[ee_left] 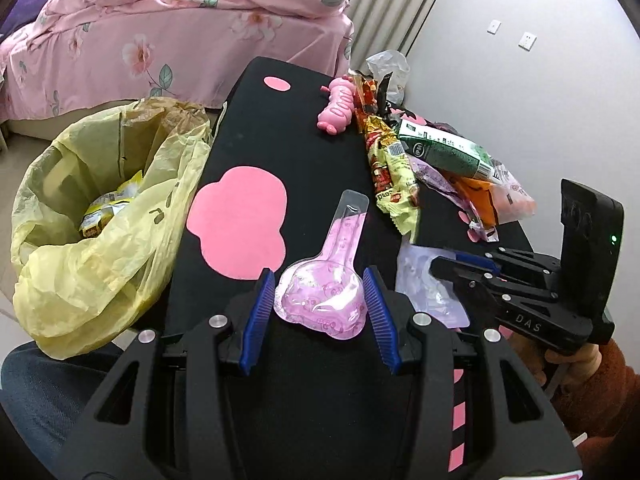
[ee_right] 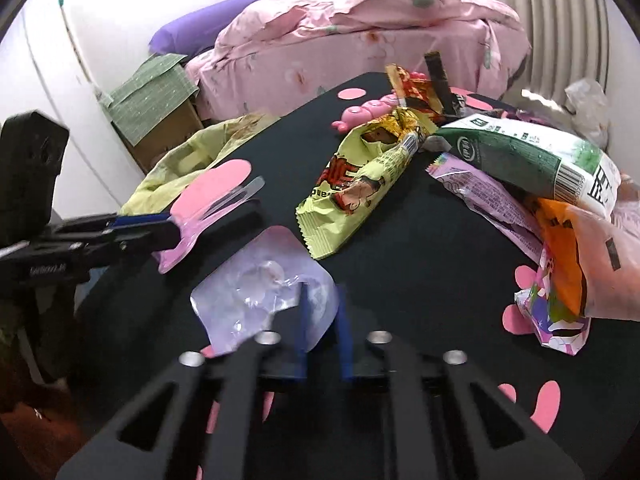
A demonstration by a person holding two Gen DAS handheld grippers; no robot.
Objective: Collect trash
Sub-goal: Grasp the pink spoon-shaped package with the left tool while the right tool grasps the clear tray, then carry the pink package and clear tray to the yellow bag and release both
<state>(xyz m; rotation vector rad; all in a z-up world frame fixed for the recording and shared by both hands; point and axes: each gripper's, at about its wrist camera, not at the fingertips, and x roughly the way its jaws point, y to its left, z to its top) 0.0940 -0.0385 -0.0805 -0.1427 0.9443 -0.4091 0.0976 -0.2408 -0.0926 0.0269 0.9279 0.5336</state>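
My left gripper (ee_left: 320, 292) holds a pink spoon-shaped plastic blister pack (ee_left: 326, 280) between its blue pads, just above the black table (ee_left: 280, 152). The same pack shows in the right wrist view (ee_right: 200, 220), lifted in the left gripper (ee_right: 160, 228). My right gripper (ee_right: 322, 312) is nearly shut, its blue pads pinching the edge of a clear lavender blister wrapper (ee_right: 256, 292) that lies on the table; it shows too in the left wrist view (ee_left: 424, 284). A bin lined with a yellow bag (ee_left: 100, 216) stands left of the table, with wrappers inside.
A pile of snack wrappers (ee_left: 432, 160) covers the table's right side: a yellow-green one (ee_right: 360, 188), a green-white pack (ee_right: 532, 160), an orange one (ee_right: 568, 248). A pink toy (ee_left: 340, 108) lies at the far end. A pink bed (ee_left: 180, 32) stands behind.
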